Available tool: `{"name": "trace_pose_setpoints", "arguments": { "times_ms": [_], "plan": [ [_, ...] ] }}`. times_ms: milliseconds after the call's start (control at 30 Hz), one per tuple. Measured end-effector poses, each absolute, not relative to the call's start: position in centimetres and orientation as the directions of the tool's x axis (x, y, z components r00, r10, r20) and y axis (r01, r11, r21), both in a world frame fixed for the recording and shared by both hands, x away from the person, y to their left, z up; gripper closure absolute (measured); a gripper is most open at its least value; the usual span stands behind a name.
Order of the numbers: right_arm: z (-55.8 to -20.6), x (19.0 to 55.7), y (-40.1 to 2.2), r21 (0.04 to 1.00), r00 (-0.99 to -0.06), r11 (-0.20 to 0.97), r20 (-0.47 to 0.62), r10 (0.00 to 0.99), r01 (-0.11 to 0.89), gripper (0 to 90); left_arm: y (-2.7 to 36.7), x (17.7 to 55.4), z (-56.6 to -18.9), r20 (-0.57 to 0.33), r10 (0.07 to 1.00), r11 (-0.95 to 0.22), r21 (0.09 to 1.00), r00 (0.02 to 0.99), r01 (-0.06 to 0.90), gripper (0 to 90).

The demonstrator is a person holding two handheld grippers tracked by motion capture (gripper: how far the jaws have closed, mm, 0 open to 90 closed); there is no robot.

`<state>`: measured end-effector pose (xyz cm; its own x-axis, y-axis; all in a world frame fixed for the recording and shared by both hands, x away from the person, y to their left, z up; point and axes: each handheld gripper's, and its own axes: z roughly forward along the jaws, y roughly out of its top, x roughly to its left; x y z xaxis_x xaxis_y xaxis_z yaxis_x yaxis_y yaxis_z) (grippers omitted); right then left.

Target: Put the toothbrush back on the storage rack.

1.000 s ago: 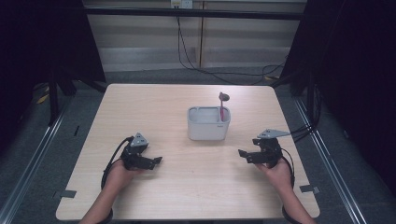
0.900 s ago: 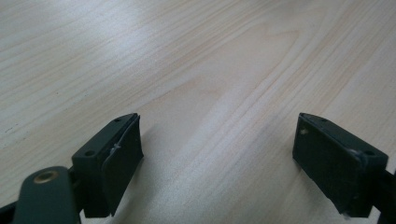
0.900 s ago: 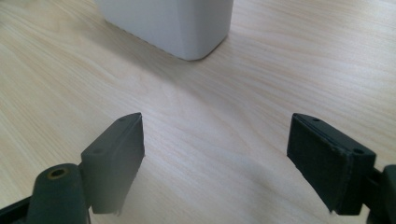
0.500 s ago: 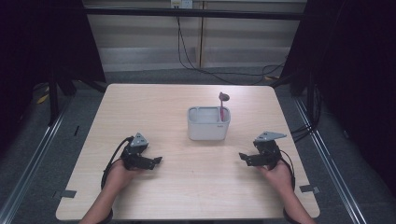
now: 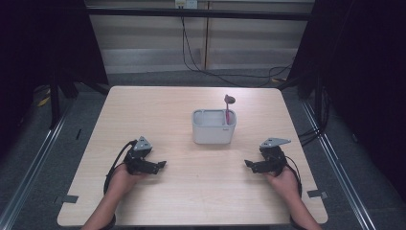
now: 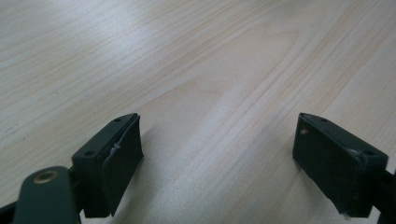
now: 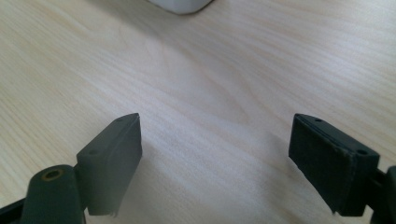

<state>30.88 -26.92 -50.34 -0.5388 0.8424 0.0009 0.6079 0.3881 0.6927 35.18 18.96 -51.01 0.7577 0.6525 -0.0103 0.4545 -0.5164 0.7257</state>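
Left tool: resting low on the near-left part of the light wooden worktop, held in the person's left hand, tips pointing toward the centre. In the left gripper view its jaws stand wide apart with bare wood grain between them; nothing gripped.

Centre: a white rectangular container stands upright on the worktop, slightly right of middle and beyond both tools, well apart from each. A pink-handled utensil with a dark head stands in its right end, head up above the rim.

Right tool: low on the near-right part of the worktop, held in the right hand, tips pointing toward the centre. In the right gripper view its jaws are likewise spread wide, holding nothing; a corner of the container shows at the top edge.
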Motion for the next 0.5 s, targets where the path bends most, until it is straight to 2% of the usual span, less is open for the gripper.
{"name": "trace_pose_setpoints", "arguments": {
  "times_ms": [500],
  "plan": [
    [-51.2, 30.82, -27.21, 0.717, -0.539, 0.368, 0.013, 0.842, 0.592, 13.7, 18.96, 35.17, -51.01, -0.011, 0.653, -0.515, 0.726, 0.757, 0.455, 15.4]
  ]
}}
